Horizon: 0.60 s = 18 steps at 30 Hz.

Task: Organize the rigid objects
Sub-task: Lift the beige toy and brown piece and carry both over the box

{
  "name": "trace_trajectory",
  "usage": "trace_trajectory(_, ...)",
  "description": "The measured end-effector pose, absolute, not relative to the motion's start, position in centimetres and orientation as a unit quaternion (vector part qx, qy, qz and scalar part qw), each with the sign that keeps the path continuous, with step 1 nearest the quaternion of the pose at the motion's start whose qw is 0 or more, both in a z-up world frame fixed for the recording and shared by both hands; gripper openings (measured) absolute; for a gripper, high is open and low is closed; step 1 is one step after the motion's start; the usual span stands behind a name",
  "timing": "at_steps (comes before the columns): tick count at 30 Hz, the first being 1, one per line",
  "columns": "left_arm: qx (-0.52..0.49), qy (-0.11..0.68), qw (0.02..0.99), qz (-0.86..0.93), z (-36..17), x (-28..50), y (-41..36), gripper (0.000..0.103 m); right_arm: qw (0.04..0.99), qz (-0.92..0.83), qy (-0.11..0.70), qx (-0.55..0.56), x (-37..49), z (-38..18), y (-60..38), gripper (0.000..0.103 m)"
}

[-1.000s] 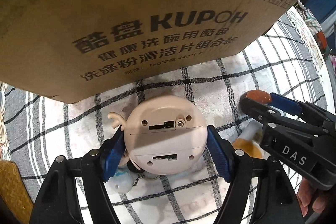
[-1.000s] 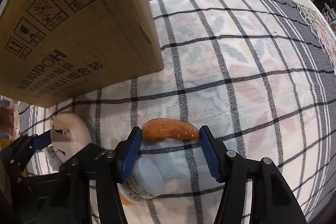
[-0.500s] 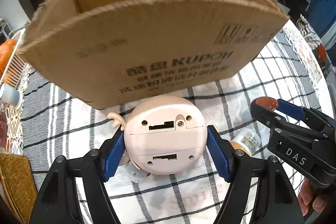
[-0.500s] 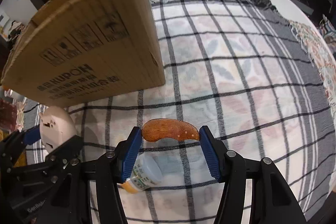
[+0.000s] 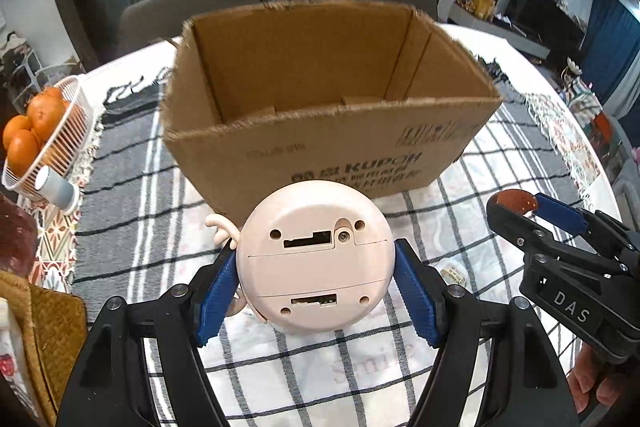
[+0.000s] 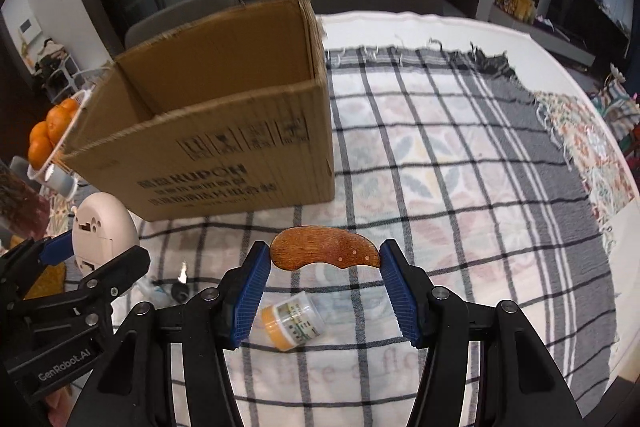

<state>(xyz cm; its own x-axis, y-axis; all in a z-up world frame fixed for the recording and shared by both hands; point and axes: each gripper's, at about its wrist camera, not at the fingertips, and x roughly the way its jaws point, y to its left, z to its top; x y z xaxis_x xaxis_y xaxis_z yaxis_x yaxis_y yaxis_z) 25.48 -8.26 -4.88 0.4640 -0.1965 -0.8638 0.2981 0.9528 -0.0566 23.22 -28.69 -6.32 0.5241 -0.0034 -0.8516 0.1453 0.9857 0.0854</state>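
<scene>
A round table (image 6: 460,27) under a checked cloth (image 6: 460,187) fills both views. On its far left part stands an open cardboard box (image 5: 320,131), top flaps gone, printed side facing near. Left of the box sits a white basket (image 5: 68,147) of oranges (image 5: 38,123), with a small grey cup (image 5: 56,187) lying against it. The left gripper (image 5: 316,287) is closed on a round pink toy (image 5: 314,267), its blue pads pressed to both sides, held above the cloth just near of the box. The right gripper (image 6: 325,279), to its right, clamps a curved brown wooden piece (image 6: 324,253) end to end between its pads. Below it a small bottle (image 6: 292,319) with an orange cap lies on its side on the cloth. Some keys (image 6: 182,283) lie to the left of the bottle.
</scene>
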Motion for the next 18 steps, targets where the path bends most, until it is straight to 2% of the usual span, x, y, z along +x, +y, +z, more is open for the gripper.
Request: trace_trajectory(18, 0.047, 0.429, 0.889, -0.152, 0.2, 23.5, -6.5, 0.074, 0.911, -0.020, 0.408, 0.048, 20.5, -0.7, -26.4, 0.058)
